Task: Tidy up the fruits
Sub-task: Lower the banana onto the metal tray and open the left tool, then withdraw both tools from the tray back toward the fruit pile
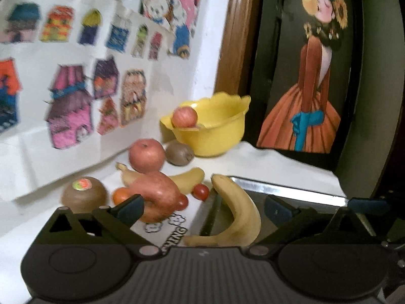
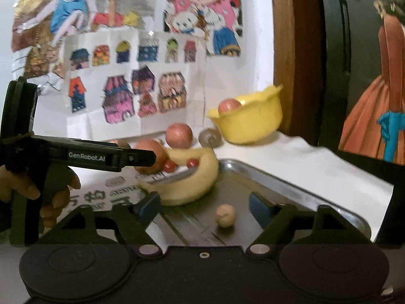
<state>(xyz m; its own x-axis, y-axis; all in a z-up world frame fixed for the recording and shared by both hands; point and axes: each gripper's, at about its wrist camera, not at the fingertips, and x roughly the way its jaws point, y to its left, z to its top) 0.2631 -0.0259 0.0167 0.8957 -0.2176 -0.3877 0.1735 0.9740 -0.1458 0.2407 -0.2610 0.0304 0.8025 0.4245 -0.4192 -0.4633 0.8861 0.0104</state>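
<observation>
While both my tools gape empty, the left tool [image 1: 202, 209] low-centre frames the banana [image 1: 236, 212] straddling the tray [image 1: 291, 190] rim. I'd centre it, then close gently. My right tool [image 2: 203, 206] hovers over the tray.

A white-covered tabletop [image 1: 265, 162] carries everything. At the back, near the wall, stands a yellow bowl [image 1: 215, 136], with a kiwi [image 1: 179, 154] just beside it and an apple [image 1: 146, 155] next to that. Nearer lies a cluster: a large reddish fruit [image 1: 157, 197], a banana [image 1: 187, 181] behind it, a small orange fruit [image 1: 121, 195], two cherry tomatoes [image 1: 201, 192] and a second kiwi [image 1: 84, 194] with a sticker. A printed sheet [image 1: 174, 224] lies under them. To the right sits a metal tray [image 2: 291, 177]; a larger banana [image 1: 240, 217] lies across its left edge.
</observation>
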